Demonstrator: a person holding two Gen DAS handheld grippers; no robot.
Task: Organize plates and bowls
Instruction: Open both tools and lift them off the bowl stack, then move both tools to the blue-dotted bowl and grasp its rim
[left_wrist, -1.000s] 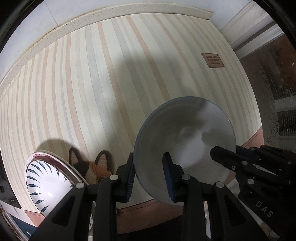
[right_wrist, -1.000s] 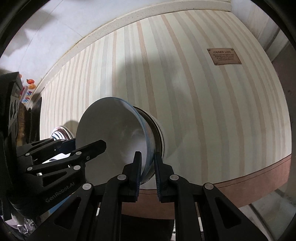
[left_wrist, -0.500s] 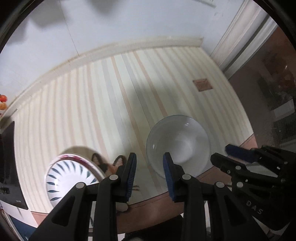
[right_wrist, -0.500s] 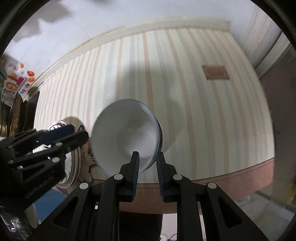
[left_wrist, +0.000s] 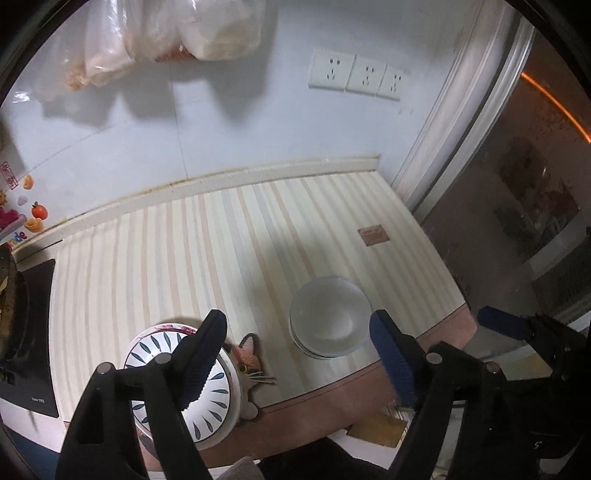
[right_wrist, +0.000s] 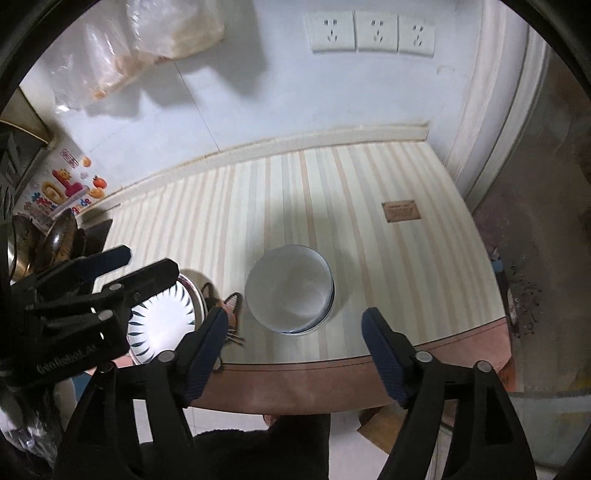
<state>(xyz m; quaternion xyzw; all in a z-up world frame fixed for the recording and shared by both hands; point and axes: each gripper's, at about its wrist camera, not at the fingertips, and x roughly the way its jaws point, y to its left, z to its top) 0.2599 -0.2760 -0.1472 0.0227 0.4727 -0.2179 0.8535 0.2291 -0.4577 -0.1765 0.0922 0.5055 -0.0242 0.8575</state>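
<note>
Striped worktop (left_wrist: 229, 236) against a pale wall: bowls stacked at the right, plates stacked at the left, both tools released.

Judging by the layout, sorting looks nearly or fully done: one stack of white bowls (left_wrist: 328, 321) (at least two rims show; exact count unclear) stands near the front edge, one stack of plates (left_wrist: 207, 402) with a blue-leaf plate on top beside it, a cat-shaped mat (left_wrist: 248, 350) between. Left tool (left_wrist: 295, 354) and right tool (right_wrist: 295, 354) have just been opening, jaws wide, nothing between them.
</note>
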